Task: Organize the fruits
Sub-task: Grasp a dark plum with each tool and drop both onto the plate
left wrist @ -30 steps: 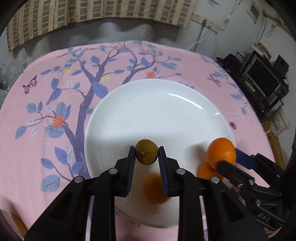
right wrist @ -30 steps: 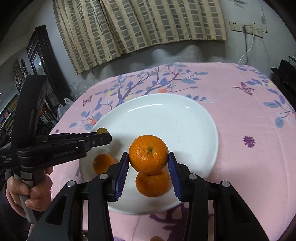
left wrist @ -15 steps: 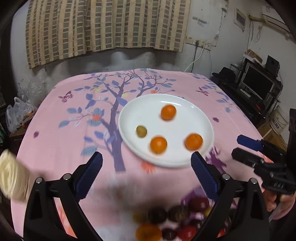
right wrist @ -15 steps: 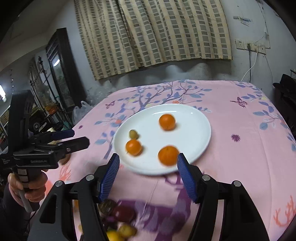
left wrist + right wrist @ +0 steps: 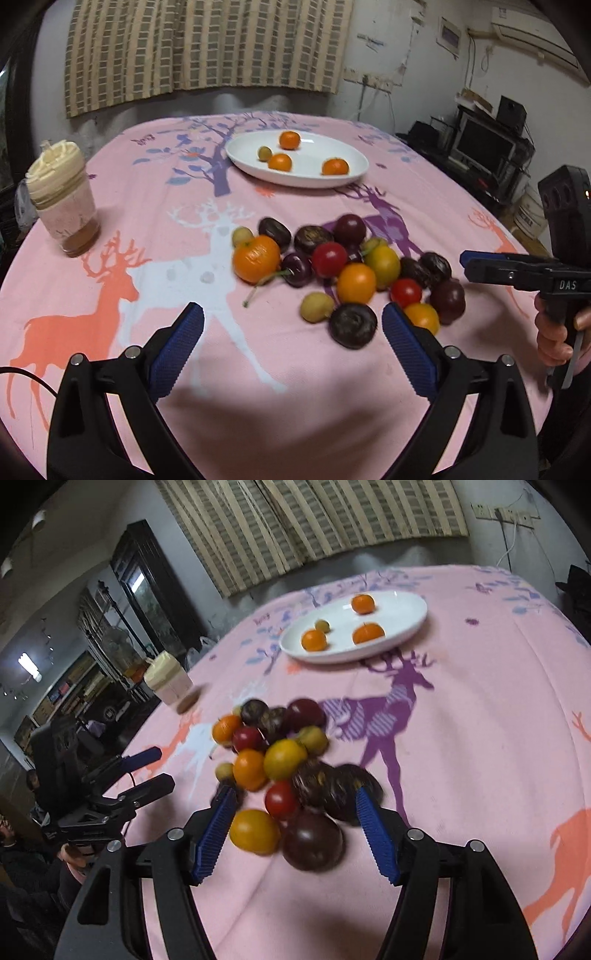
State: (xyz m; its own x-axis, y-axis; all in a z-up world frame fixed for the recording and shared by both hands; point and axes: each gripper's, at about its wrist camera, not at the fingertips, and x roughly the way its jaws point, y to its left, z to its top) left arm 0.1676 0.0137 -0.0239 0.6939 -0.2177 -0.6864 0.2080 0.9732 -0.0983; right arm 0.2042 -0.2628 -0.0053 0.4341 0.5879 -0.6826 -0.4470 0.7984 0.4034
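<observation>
A white plate (image 5: 354, 171) (image 5: 406, 627) at the far side of the table holds three oranges (image 5: 280, 162) and a small brownish-green fruit (image 5: 264, 153). A pile of mixed fruits (image 5: 343, 273) (image 5: 284, 760), oranges, red and yellow tomatoes and dark plums, lies on the pink cloth near me. My left gripper (image 5: 291, 332) is open and empty, just in front of the pile. My right gripper (image 5: 295, 823) is open over the pile's near edge, with a yellow tomato (image 5: 254, 831) and a dark plum (image 5: 312, 841) between its fingers, touching neither.
A lidded cup (image 5: 62, 203) (image 5: 168, 679) stands at the table's left edge. The pink tablecloth (image 5: 147, 221) has deer and tree prints. A TV stand with electronics (image 5: 487, 147) is to the right of the table.
Both grippers let go of their fruit on the plate, opened wide and pulled back to the near fruit pile. The plate now holds three oranges and the small fruit.
</observation>
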